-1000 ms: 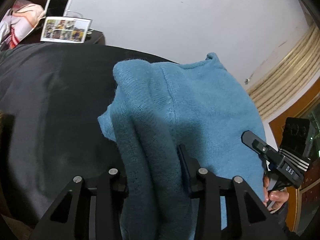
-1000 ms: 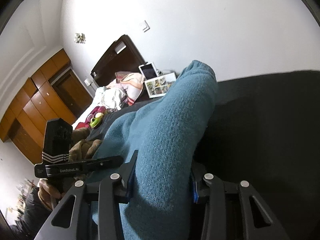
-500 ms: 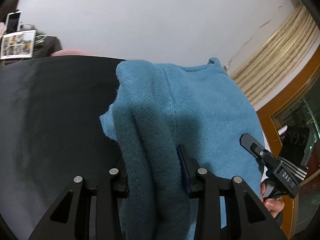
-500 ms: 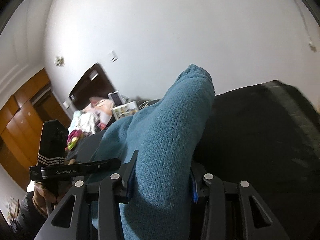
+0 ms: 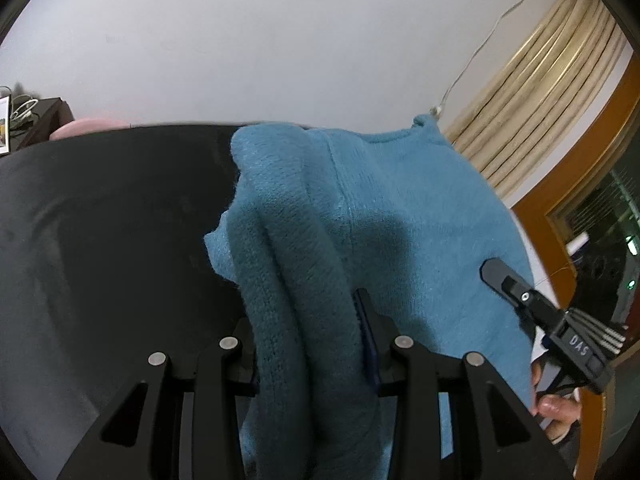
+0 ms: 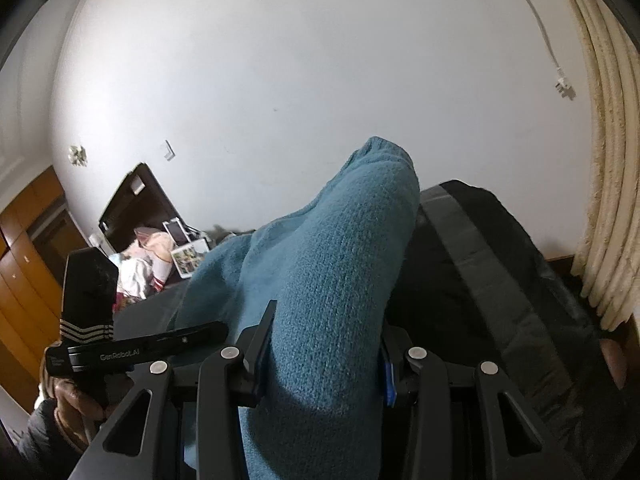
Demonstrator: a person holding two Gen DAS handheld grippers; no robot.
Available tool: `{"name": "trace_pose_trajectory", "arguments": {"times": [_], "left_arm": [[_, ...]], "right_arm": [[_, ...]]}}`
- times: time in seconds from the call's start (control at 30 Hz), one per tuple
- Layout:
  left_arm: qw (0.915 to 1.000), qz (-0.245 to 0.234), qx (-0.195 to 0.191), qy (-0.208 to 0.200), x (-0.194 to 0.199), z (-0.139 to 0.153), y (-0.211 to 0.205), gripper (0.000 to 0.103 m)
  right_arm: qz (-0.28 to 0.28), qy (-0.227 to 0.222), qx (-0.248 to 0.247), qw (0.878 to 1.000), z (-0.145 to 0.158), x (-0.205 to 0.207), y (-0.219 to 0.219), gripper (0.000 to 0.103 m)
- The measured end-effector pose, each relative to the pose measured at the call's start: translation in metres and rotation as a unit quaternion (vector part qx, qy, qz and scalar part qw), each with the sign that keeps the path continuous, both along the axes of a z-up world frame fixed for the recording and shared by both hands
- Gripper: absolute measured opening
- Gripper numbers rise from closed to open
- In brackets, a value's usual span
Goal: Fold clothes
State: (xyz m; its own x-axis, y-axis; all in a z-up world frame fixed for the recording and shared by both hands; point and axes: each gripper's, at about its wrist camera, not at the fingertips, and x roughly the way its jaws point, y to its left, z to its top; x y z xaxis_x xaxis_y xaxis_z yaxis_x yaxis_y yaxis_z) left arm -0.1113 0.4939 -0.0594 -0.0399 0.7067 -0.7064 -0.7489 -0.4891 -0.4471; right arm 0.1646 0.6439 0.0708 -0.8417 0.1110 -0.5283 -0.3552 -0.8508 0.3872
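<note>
Bedroom: white wall, beige curtain (image 5: 532, 92), dark bedspread (image 5: 100, 240) under everything. Teal sweater (image 5: 400, 216) is lifted off the bed, strung between my two tools.

Risks as I judge them:
- Knit is thick and bunched in both grips. If either pinch is shallow, the weight could drag it out and the fold collapses.
- Layers already doubled on the left side; uneven tension would twist the edge and lay it down crooked.
- Far hem is out of my sight, may snag or drag on the bedspread.

Left tool (image 5: 308, 344): clamped narrow on a thick roll of sweater, fabric fills the gap.
Right tool (image 6: 324, 344): same, closed on a bunched edge, cloth bulging above the fingers.
</note>
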Motion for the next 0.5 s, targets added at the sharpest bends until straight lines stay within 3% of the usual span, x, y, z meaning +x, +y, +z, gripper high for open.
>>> {"name": "trace_pose_trajectory", "arguments": {"times": [0.13,0.3,0.4,0.5], "left_arm": [[1.0,-0.006,-0.003,0.005,-0.004,-0.013,0.0,0.041],[0.9996,-0.014,-0.009,0.022,-0.005,-0.013,-0.004,0.046],[0.9997,-0.006,-0.016,0.02,-0.013,-0.01,0.003,0.06],[0.9997,-0.002,-0.02,0.016,-0.012,-0.006,0.002,0.062]], "right_arm": [[0.002,-0.03,0.007,1.0,-0.022,-0.004,0.007,0.043],[-0.002,-0.034,-0.015,0.999,-0.031,-0.001,0.018,0.045],[-0.009,-0.049,-0.018,0.999,-0.03,0.001,0.02,0.052],[-0.027,-0.06,-0.008,0.998,-0.027,0.007,0.012,0.061]]}}
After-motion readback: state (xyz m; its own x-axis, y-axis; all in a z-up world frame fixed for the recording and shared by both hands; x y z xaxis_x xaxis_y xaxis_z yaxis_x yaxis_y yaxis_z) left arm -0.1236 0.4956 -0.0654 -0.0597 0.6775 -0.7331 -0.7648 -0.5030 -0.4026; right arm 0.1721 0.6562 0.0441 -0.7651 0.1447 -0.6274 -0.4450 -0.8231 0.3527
